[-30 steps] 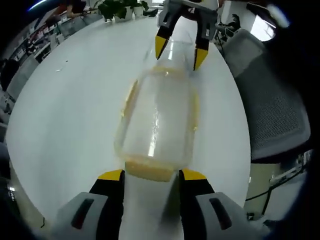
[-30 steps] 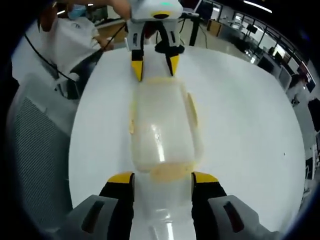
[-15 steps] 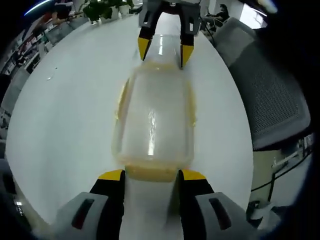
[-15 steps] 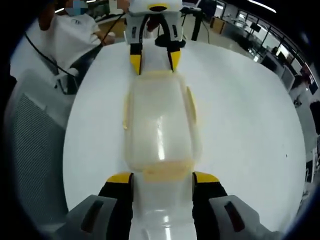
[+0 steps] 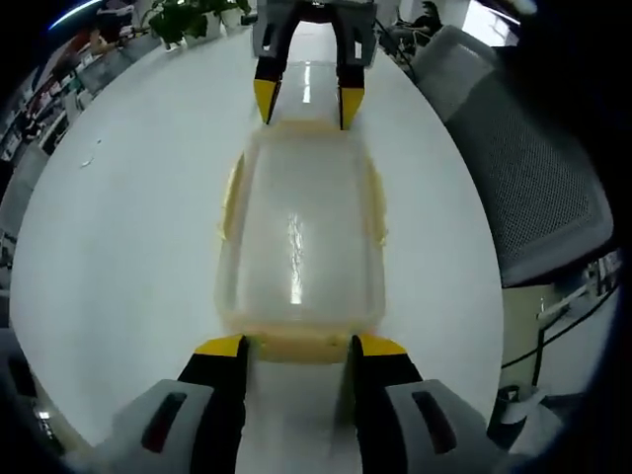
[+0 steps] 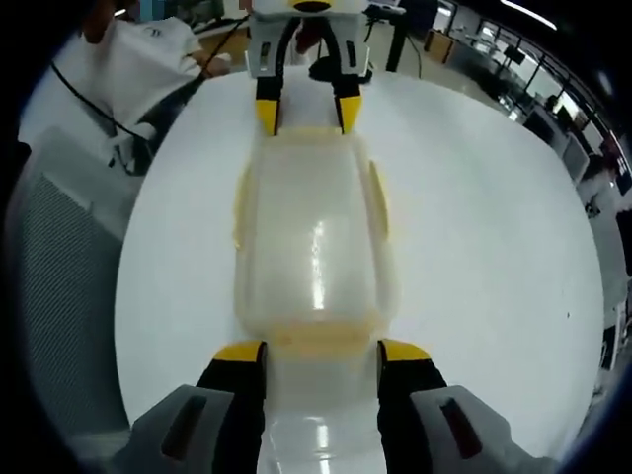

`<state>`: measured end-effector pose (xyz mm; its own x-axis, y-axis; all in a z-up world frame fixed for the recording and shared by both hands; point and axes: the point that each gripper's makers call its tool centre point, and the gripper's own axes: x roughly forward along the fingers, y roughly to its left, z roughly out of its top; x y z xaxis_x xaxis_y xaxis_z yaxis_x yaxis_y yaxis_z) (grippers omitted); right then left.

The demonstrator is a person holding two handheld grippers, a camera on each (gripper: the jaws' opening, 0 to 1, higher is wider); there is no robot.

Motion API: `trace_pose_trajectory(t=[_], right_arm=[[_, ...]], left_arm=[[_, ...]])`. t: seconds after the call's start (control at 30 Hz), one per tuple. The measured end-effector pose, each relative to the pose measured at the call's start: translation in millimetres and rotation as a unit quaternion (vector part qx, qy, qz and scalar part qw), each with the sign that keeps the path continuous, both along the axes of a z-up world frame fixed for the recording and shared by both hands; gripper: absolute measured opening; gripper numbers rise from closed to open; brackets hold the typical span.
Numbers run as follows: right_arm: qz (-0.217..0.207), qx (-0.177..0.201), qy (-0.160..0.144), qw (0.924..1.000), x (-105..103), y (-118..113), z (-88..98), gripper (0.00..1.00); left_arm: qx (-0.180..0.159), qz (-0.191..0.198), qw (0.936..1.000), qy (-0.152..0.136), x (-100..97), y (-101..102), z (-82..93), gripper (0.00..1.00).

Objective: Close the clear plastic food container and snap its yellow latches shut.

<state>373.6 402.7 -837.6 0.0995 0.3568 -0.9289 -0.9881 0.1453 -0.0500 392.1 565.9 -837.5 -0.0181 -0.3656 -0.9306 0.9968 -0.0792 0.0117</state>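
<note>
Container (image 5: pixel 299 247) of clear plastic, oblong with rounded corners, lies lengthwise on the white table (image 5: pixel 118 217) between the two grippers, its lid already seated on top; in the right gripper view (image 6: pixel 313 252) it sits the same way, seen from the opposite end. It looks empty, so it is probably light and apt to skid on the smooth tabletop if pushed from one end alone; the thin walls likely flex a little, and the glossy lid would give poor purchase. Yellow latches show along both long sides (image 5: pixel 232 193) and at each short end (image 5: pixel 296 346), and those flaps are the sensible places to press, with the other tool bracing the far end. The left gripper (image 5: pixel 294 346) has its jaws spread to about the width of the end latch, the yellow tips at or just beside the near end of the container, gripping nothing that I can make out. The right gripper (image 6: pixel 319 352) stands likewise at the opposite end, jaws apart either side of that end latch (image 6: pixel 321 341). Whether any latch is already snapped down cannot be told. Farther out, a grey mesh office chair (image 5: pixel 533 188) stands just beyond the right edge of the table, potted plants (image 5: pixel 188 18) sit at the far edge, and a person in a white top (image 6: pixel 128 74) is near the table's far left in the right gripper view. Nothing lies on the table near the container to hinder the work.
</note>
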Motion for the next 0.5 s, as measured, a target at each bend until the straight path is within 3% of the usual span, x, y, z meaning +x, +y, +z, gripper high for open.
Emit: trace_pose_trajectory(t=[0.33, 0.5], right_arm=[[0.014, -0.019, 0.010, 0.9997, -1.9, -1.9, -3.6, 0.39], [-0.002, -0.040, 0.027, 0.9989, -1.0, -1.2, -5.9, 0.39]], left_arm=[[0.004, -0.005, 1.0000, 0.000, 0.4, -0.6, -0.5, 0.40], [0.014, -0.008, 0.9999, -0.001, 0.0, -0.8, -1.1, 0.40]])
